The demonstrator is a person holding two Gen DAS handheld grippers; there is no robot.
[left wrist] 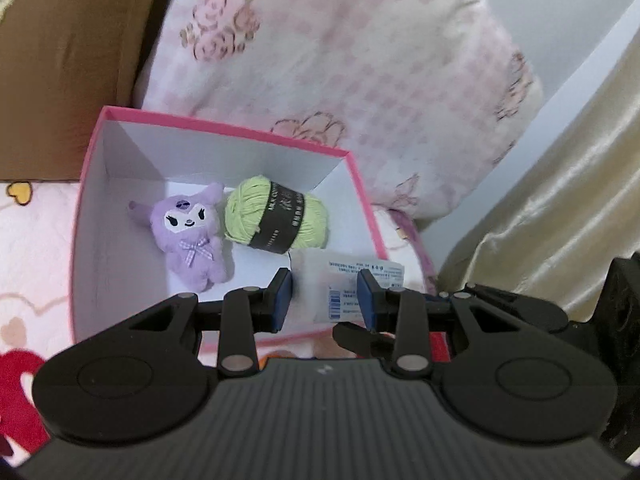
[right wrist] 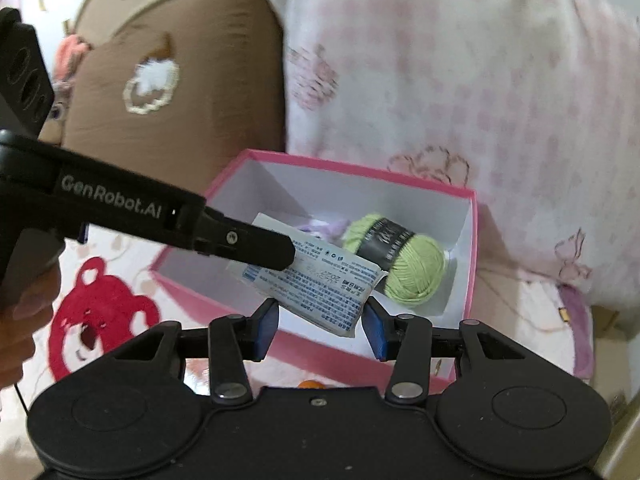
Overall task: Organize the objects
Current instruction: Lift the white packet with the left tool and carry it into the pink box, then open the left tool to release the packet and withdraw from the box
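While left gripper (left wrist: 325,294) pinches packet (left wrist: 344,284) over box (left wrist: 92,184), right gripper (right wrist: 320,330) spread.

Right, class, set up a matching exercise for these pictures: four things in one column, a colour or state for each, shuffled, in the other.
1. plush toy
2. ball of yarn
3. box
4. white packet

a. pink rim, white inside
b. between the pads of the left hand-held gripper
c. purple, lying in the box
d. light green with a dark band

Pairs: 1-c, 2-d, 3-a, 4-b
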